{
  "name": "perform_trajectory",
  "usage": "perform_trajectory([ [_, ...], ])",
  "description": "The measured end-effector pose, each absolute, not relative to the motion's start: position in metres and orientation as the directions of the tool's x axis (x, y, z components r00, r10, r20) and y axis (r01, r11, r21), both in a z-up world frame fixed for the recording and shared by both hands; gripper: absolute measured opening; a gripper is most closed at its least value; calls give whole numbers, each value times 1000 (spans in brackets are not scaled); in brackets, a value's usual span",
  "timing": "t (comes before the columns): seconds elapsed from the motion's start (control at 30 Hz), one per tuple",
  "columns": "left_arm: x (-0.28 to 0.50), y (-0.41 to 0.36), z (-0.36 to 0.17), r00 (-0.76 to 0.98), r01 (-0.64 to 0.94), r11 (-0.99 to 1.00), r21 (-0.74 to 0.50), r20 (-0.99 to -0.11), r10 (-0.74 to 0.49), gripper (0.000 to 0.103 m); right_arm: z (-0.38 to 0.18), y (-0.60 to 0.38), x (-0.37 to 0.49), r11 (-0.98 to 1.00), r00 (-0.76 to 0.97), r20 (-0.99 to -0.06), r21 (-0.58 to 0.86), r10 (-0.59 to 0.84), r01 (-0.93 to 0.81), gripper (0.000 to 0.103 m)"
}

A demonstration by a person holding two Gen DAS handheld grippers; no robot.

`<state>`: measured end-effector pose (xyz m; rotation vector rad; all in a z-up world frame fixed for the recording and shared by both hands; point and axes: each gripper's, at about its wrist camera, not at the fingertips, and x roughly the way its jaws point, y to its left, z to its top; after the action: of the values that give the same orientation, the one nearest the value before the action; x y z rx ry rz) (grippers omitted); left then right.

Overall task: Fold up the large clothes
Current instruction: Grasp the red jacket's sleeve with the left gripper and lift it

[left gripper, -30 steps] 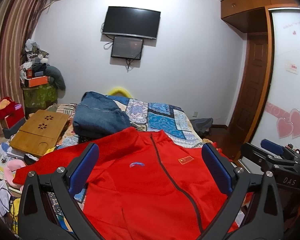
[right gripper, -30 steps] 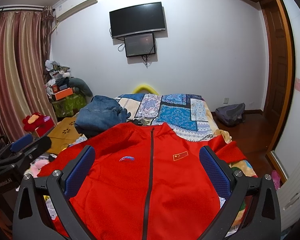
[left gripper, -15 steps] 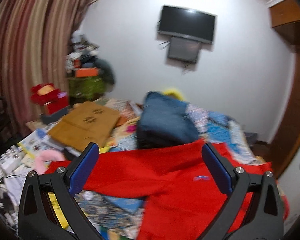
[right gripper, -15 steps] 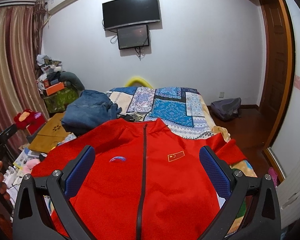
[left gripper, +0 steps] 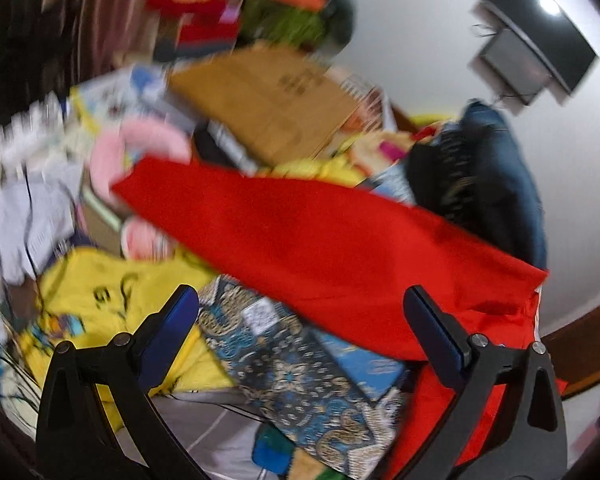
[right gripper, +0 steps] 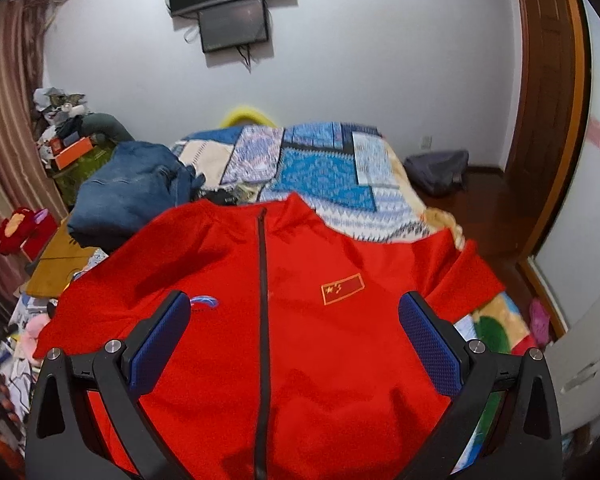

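jacket [right gripper: 300, 320] flat on bed [right gripper: 328, 168], frame centre, zip up | left hand-held gripper [left gripper: 300, 320] jaws wide, empty, over sleeve [left gripper: 260, 216] mid-frame | right hand-held gripper [right gripper: 296, 328] wide, empty, above chest | next: pinch cuff at upper left, fold sleeve across chest

Left wrist view: heavy motion blur across the whole field, worst at upper left, where the curtain [left gripper: 100, 12] and clutter smear into streaks; frame tilted. A bright glare spot sits on the wall-mounted screen [left gripper: 540, 28]. Right wrist view: mostly sharp, mild softness on the patterned bedspread [right gripper: 332, 172]. Even, diffuse indoor light; white wall [right gripper: 360, 60] bright, shadows soft. Both views show strong fisheye bending and dark vignetted corners.
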<state>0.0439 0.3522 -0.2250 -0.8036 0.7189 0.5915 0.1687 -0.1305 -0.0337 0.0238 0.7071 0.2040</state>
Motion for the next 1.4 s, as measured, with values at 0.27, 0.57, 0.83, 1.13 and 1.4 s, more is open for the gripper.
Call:
perform_trajectory([
  [0.27, 45, 406, -299, 631, -726, 381, -572, -775, 40, 93, -53, -127, 188, 985, 684, -709, 108, 171, -135, 103],
  [0.57, 55, 448, -343, 628, -757, 245, -606, -778, 15, 66, -66, -122, 200, 987, 646, -747, 98, 155, -125, 103],
  [0.83, 75, 450, -325, 544, -798, 368, -478, -834, 94, 11, -68, -121, 200, 987, 639, -753, 94, 157, -132, 103],
  [1.13, 96, 420, -228, 621, -718, 554, -420, -747, 237, 2, -62, -125, 198, 985, 652, -739, 108, 172, -137, 103],
  [1.4, 131, 343, -92, 803, -514, 770, -377, -527, 278, 2, -48, -134, 199, 983, 689, -702, 98, 179, -156, 103],
])
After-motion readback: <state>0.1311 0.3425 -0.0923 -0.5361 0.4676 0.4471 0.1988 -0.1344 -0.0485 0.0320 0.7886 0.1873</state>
